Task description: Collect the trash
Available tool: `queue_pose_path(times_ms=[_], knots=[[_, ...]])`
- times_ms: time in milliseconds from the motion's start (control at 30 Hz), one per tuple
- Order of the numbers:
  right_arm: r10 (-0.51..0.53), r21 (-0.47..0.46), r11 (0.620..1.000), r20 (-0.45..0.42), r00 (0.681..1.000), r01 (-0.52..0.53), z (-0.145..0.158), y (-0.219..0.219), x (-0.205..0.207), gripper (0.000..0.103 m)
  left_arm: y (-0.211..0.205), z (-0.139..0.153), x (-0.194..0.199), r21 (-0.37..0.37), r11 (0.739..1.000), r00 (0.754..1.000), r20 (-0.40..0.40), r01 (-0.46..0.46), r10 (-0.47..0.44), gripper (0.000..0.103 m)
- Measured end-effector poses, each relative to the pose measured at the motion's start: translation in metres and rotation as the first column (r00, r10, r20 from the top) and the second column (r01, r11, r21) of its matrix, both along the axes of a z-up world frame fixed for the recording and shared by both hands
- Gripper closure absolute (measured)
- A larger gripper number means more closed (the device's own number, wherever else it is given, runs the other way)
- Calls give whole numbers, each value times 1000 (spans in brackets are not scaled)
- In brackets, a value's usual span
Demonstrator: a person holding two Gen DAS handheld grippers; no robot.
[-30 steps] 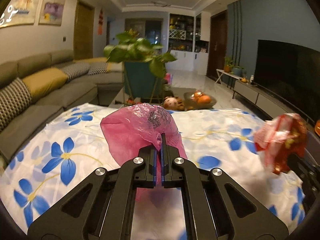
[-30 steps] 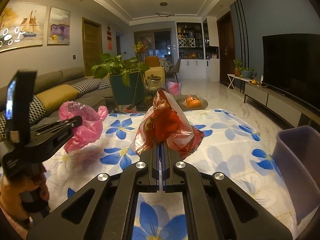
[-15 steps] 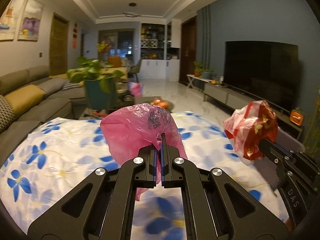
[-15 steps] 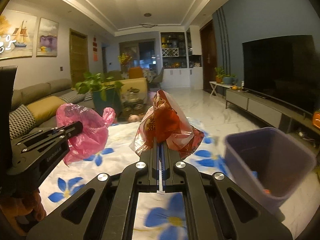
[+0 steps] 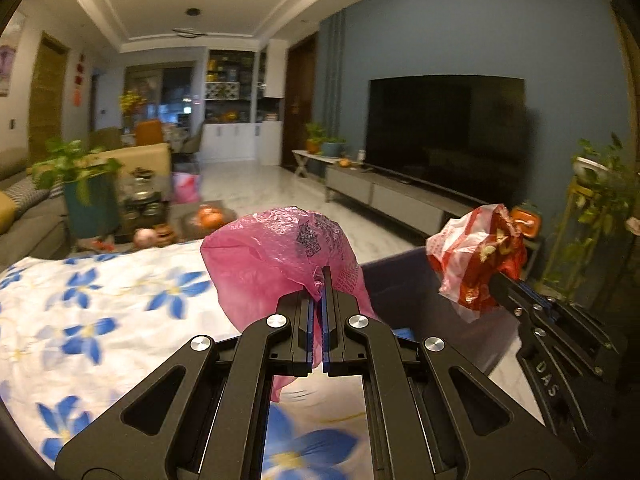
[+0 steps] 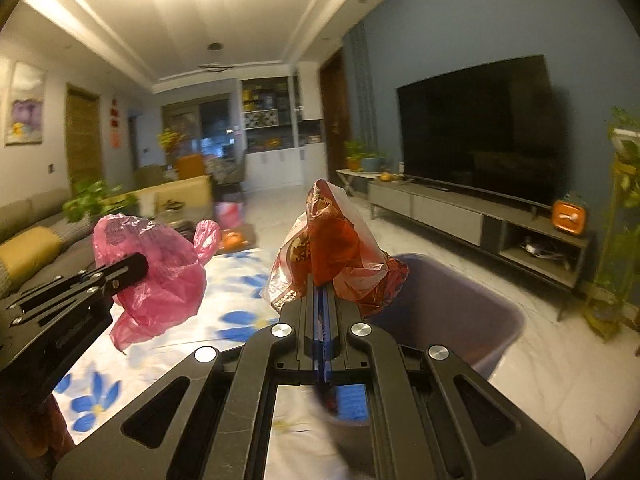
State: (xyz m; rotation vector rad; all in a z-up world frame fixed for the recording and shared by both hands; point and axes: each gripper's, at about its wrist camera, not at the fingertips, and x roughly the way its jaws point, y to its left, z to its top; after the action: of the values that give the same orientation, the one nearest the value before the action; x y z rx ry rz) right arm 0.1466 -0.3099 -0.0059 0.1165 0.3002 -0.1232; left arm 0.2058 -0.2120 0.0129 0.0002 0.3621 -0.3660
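The left gripper [image 5: 319, 280] is clamped on a crumpled pink plastic bag [image 5: 280, 256]; the right gripper [image 6: 322, 280] pinches a red-and-clear wrapper bag [image 6: 332, 248]. A purple bin [image 6: 460, 304] gapes at two o'clock, past the flowered cloth's [image 5: 100, 312] edge; bare floor [image 6: 560, 380] beyond.

I can read "DAS" on the side of my right gripper [image 5: 496, 280]. My pink bag [image 5: 280, 256] carries a QR code; its other print is illegible.

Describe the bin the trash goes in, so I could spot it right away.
Find the big dark television on the blue wall. On the pale floor before it, beside the flowered cloth, stands the bin: an open purple plastic tub, the only container there.
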Motion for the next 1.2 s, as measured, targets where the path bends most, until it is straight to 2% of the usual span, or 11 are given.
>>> queue_pose_path(times_ms=[300, 500, 600, 733, 767, 867, 900, 1000, 1033, 1167, 1200], knots=[[-64, 20, 998, -26, 998, 64, -19, -41, 9, 101, -46, -16, 31, -22, 992, 993, 2, 121, -121, 101], [-68, 25, 997, -49, 996, 70, -26, -47, 21, 100, -60, -34, 52, -33, 983, 982, -58, 181, -182, 100], [-69, 27, 997, -54, 996, 71, -29, -48, 23, 100, -64, -45, 54, -23, 978, 974, -82, 210, -211, 90], [-74, 30, 997, -69, 995, 76, -32, -51, 29, 96, -58, -51, 54, -22, 980, 976, -79, 200, -201, 51], [-73, 34, 997, -73, 995, 76, -32, -53, 31, 95, -57, -50, 52, -26, 981, 978, -74, 195, -196, 47], [-81, 33, 996, -74, 994, 84, -33, -54, 31, 81, -49, -50, 49, -16, 989, 986, -66, 149, -150, 35], [-84, 34, 996, -71, 994, 86, -33, -54, 30, 71, -44, -48, 48, -11, 992, 991, -59, 124, -124, 32], [-91, 38, 995, -65, 994, 94, -32, -52, 25, 65, -29, -44, 43, -3, 999, 998, -44, 53, -53, 22], [-90, 40, 995, -67, 994, 93, -32, -52, 24, 59, -23, -43, 40, 3, 1000, 999, -39, 28, -27, 18], [-91, 24, 995, -69, 993, 93, -31, -40, 19, 39, 0, -38, 30, 32, 997, 997, -23, -70, 71, 12], [-92, 14, 996, -68, 993, 93, -30, -36, 17, 30, 5, -37, 27, 33, 996, 996, -25, -84, 85, 11]])
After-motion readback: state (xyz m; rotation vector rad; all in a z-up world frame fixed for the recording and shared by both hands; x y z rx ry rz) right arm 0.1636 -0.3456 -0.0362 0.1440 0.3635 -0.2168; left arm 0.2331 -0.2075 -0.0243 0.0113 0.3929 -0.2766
